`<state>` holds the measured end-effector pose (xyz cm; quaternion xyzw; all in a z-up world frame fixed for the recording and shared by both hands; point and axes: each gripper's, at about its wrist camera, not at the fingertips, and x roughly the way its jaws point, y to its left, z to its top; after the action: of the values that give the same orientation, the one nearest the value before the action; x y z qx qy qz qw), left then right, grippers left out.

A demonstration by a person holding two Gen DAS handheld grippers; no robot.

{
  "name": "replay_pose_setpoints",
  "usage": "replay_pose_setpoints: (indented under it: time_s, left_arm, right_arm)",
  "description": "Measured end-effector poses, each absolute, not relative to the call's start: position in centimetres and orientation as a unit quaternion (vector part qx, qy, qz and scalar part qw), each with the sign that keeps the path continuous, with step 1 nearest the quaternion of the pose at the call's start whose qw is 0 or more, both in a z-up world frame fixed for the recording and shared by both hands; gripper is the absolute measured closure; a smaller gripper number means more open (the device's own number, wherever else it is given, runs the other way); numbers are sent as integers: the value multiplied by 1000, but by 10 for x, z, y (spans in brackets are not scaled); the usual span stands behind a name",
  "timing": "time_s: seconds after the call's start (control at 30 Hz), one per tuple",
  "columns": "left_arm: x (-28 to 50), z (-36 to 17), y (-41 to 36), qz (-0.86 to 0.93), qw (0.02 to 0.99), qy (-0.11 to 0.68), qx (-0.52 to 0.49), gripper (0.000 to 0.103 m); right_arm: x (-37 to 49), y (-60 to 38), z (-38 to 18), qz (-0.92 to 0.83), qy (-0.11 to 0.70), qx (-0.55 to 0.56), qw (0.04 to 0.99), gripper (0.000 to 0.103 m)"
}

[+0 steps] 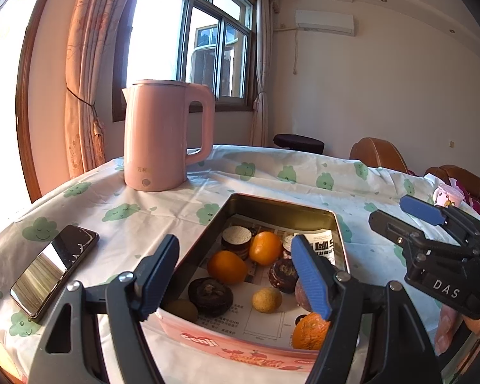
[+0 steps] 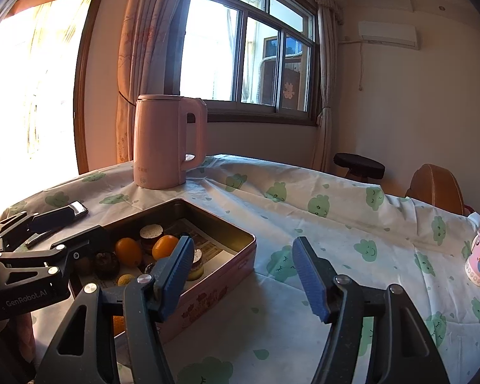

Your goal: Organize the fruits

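The left gripper (image 1: 236, 275) is hovering over the near end of the pink tin (image 1: 281, 206), its fingers (image 1: 310, 275) standing wide with nothing between them. Oranges (image 1: 265, 247), dark round cakes (image 1: 210, 295) and a small yellow ball (image 1: 267, 300) are lying inside the tin, which is sitting near the table's front edge. The right gripper (image 2: 244, 276) is hanging just right of the tin over the tablecloth (image 2: 336, 211), fingers apart and empty. A pink kettle (image 1: 163, 134) is standing toward the far edge.
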<state>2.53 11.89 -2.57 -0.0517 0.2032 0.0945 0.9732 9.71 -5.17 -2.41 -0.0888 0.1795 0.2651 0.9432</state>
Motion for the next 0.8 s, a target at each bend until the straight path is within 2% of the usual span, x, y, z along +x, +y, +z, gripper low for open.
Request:
replay_pose_setpoints:
  time_s: [0.53, 0.67, 0.8]
  left_arm:
    - [29, -20, 112, 100, 976, 191, -36, 28]
    - [29, -20, 112, 101, 976, 191, -37, 27]
    - [28, -19, 112, 102, 976, 190, -38, 25]
  right_arm:
    - [96, -53, -26, 261, 176, -85, 945, 35]
    - [94, -55, -25, 256, 169, -82, 948, 27]
    - [93, -57, -24, 255, 167, -76, 949, 25]
